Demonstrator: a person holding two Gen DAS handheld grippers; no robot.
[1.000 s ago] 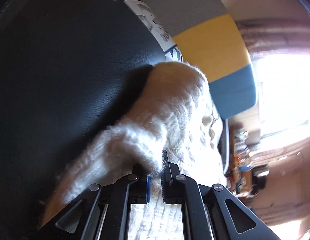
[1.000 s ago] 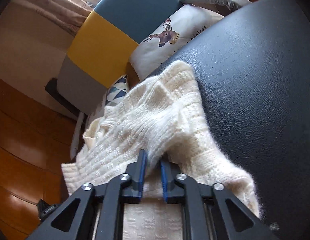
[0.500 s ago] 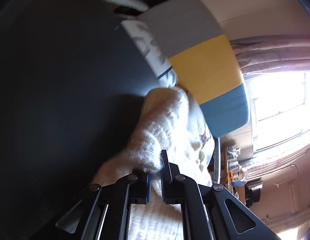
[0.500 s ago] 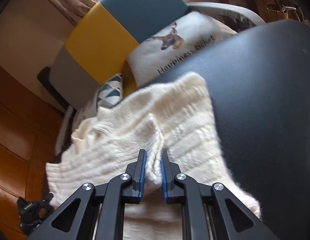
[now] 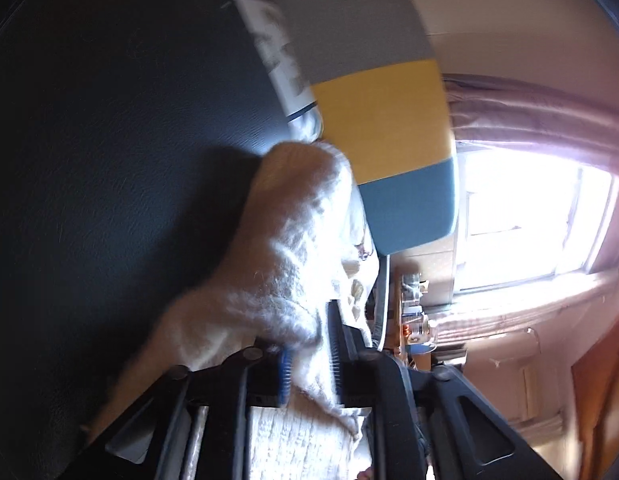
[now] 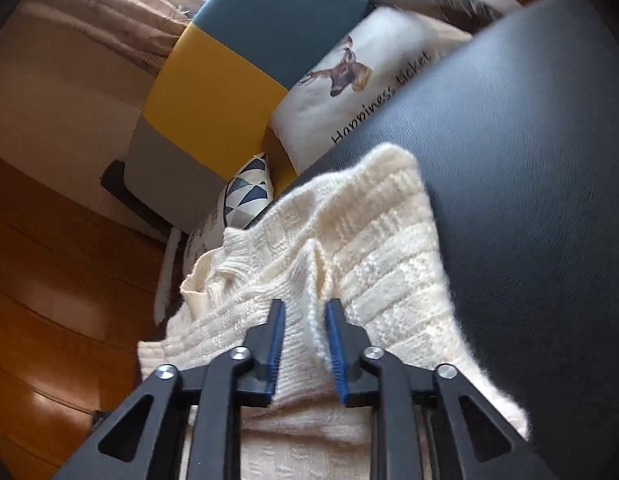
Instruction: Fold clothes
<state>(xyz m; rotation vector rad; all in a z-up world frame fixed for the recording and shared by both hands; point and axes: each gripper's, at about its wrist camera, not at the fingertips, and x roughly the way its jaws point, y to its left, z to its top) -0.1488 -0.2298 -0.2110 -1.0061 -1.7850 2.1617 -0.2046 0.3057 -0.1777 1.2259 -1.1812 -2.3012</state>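
Nearest, the right gripper (image 6: 305, 344) and left gripper (image 5: 309, 354) have both just been opening, each released with a ridge of the cream knitted sweater (image 6: 373, 248) loose between its jaws. The sweater (fuzzy-edged) lies on a black leather seat (image 6: 529, 184), with a grey, yellow and blue chair back (image 6: 237, 80) beyond.

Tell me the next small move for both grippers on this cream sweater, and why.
Probably draw both back off the fold. The right gripper and left gripper have just been opening; a ridge of the cream sweater stands loose between the right jaws, and the sweater lies folded on the black surface.
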